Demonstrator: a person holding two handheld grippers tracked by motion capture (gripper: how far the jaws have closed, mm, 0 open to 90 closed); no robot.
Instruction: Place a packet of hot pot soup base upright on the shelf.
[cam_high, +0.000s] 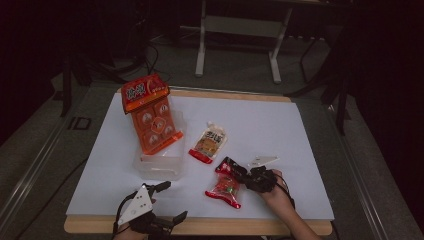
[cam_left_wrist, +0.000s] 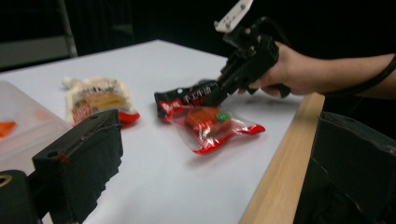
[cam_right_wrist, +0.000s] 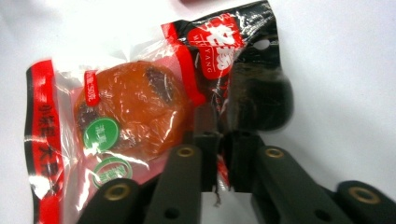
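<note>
Snack packets are spread over a white-covered bench (cam_high: 260, 125), and one is gripped by the right claw (cam_high: 241, 173). In the right gripper view the two black jaws are seen drawn almost together on the edge of the red-and-black snack packet (cam_right_wrist: 140, 107), with the film pinched between the pads. That packet (cam_high: 226, 184) lies flat at about five o'clock on the bench, its black end being the part that is held. The left claw (cam_high: 172, 202) is held at about seven o'clock by the near wooden edge, with its jaws standing wide apart and nothing between them. In the left gripper view the gripped packet (cam_left_wrist: 205, 119) and the right claw (cam_left_wrist: 219, 91) are seen across the white surface. A cream pouch with a red base (cam_high: 208, 142) is set near the middle of the bench. At ten o'clock, a tall orange pack (cam_high: 150, 115) is propped in a clear plastic tub (cam_high: 160, 162).
</note>
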